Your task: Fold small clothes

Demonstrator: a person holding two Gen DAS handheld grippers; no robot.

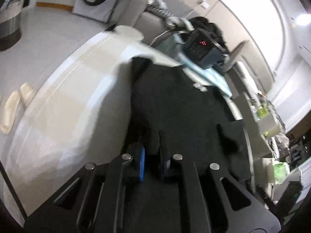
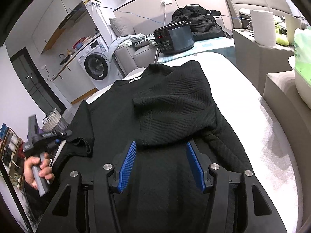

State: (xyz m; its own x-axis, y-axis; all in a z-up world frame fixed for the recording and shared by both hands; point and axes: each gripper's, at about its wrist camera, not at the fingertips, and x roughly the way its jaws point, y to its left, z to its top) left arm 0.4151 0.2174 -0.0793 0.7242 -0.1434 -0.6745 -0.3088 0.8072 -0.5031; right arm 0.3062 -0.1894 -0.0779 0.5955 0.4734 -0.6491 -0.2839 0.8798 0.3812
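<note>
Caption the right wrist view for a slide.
Open right hand-held gripper hovers over a black knit top on a white table; left hand-held gripper at its sleeve.

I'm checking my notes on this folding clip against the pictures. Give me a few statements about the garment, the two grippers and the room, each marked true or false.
1. The black garment lies on the white table. True.
2. The right gripper is clamped shut on a sleeve. False: its blue pads stand apart over the cloth, gripping nothing.
3. The left gripper is closed on the garment's left edge. True.
4. One sleeve is folded across the garment's front. True.
5. The cooker sits on the floor. False: it sits on a surface behind the table.
</note>
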